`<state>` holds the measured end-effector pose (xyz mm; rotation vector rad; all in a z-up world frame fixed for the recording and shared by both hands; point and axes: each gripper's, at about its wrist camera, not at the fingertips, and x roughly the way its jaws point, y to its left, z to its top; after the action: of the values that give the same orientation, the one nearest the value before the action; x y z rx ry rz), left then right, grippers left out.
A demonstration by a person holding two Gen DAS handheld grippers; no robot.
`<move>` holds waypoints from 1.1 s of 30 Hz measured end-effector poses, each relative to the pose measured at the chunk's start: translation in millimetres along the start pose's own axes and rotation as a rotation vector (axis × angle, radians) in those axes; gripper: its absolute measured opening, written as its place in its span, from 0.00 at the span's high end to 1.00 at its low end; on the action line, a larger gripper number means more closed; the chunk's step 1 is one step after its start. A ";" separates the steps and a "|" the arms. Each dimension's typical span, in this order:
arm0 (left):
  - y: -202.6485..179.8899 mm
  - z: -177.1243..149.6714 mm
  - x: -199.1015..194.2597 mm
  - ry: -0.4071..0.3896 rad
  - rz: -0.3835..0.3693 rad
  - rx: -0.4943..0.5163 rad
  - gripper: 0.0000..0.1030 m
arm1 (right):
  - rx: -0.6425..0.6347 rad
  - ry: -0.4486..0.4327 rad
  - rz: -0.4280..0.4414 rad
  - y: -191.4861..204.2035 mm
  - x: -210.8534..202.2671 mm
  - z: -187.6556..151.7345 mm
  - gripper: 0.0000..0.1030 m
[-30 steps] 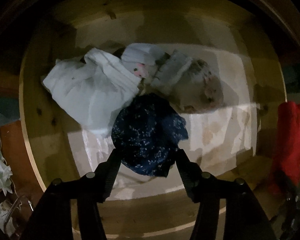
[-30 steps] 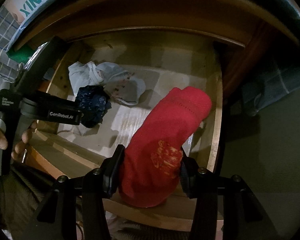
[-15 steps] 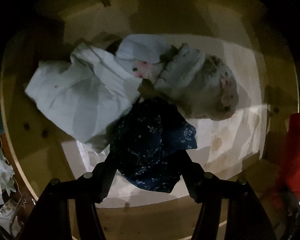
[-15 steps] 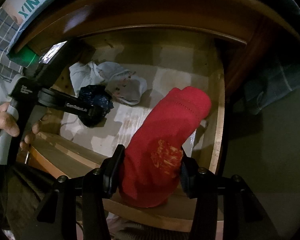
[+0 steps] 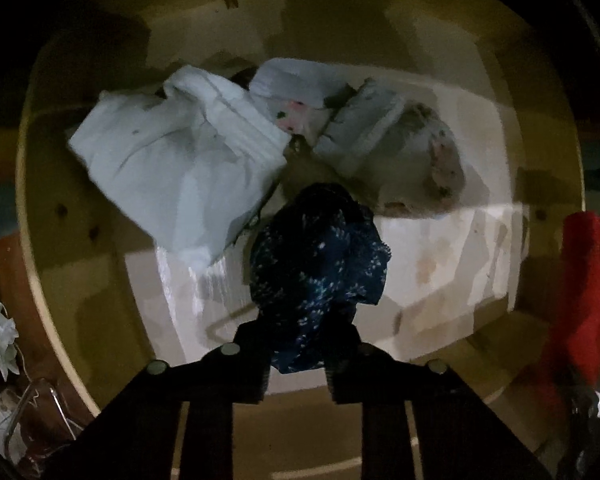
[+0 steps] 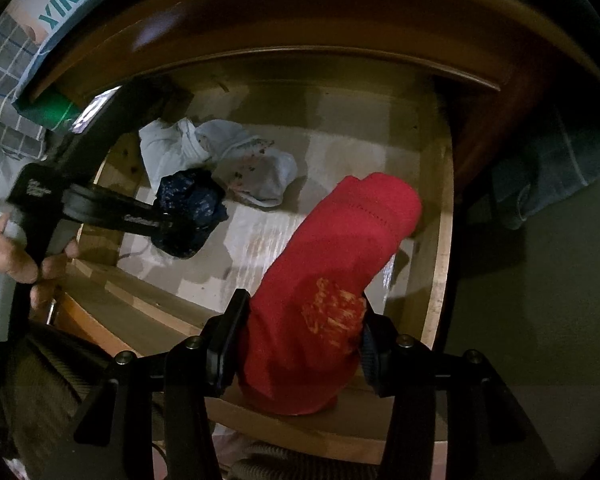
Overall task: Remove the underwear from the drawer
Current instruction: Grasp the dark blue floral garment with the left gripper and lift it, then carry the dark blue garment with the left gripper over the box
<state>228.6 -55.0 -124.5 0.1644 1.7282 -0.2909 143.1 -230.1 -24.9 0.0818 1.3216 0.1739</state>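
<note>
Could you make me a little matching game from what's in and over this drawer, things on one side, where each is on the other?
Things:
1. red garment
2. dark blue patterned garment
3. pale blue-white garment

Places:
A. lying loose in the drawer
B. pinched in the left gripper
C. clamped in the right gripper

Pairs: 1-C, 2-B, 3-A

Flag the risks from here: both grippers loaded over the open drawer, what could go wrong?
1. The left gripper pinches only a bunched fold of the navy underwear; it may slip out on the lift.
2. The navy piece lies against the white garments; they could drag along.
3. The red underwear hangs long from the right gripper and could snag the drawer's front edge.
</note>
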 end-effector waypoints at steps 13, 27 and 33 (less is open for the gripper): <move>-0.1 -53.8 -50.8 -0.174 -0.019 -0.010 0.81 | -0.017 0.000 -0.035 6.1 3.5 1.3 0.55; -3.7 -116.4 -98.7 -0.410 0.051 0.047 0.81 | -0.036 0.003 -0.075 8.5 5.8 1.0 0.55; -8.5 -136.4 -128.5 -0.540 0.059 0.058 0.81 | -0.042 0.005 -0.086 9.3 6.5 0.2 0.55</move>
<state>120.2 -17.5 23.9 0.1612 1.1794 -0.3089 144.0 -219.8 -29.6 -0.0106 1.3233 0.1291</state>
